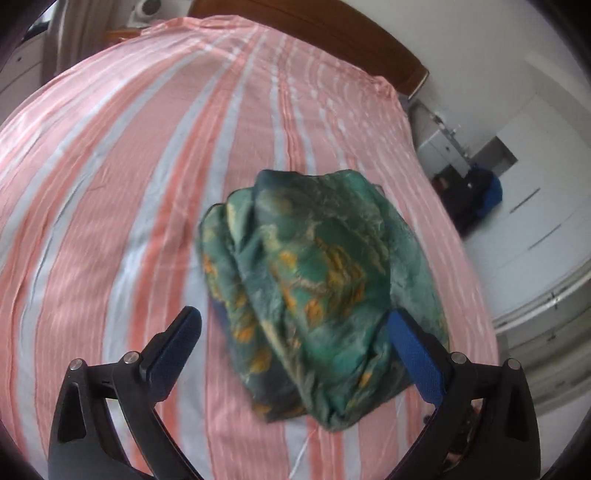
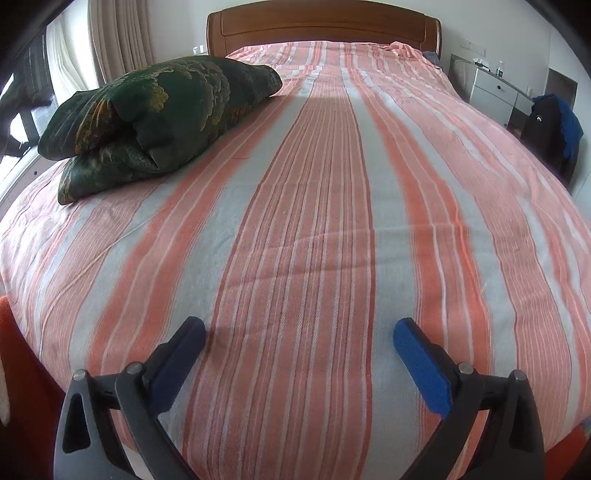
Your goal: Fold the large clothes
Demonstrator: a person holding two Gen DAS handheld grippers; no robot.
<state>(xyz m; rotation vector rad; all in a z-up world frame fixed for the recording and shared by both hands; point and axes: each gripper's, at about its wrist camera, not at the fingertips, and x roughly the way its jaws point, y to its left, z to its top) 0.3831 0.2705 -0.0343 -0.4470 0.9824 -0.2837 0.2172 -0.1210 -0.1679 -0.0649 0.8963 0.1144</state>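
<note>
A green cloth with a yellow and orange flower print lies folded into a thick bundle on the pink and grey striped bed sheet. My left gripper hovers over the bundle's near end, open, with the cloth showing between its blue pads but not pressed by them. In the right wrist view the same folded bundle sits at the bed's far left. My right gripper is open over bare striped sheet near the foot of the bed, with nothing between its fingers.
A brown wooden headboard closes the far end of the bed. A white bedside cabinet and a chair draped with dark and blue clothes stand to the right. Curtains hang at the back left.
</note>
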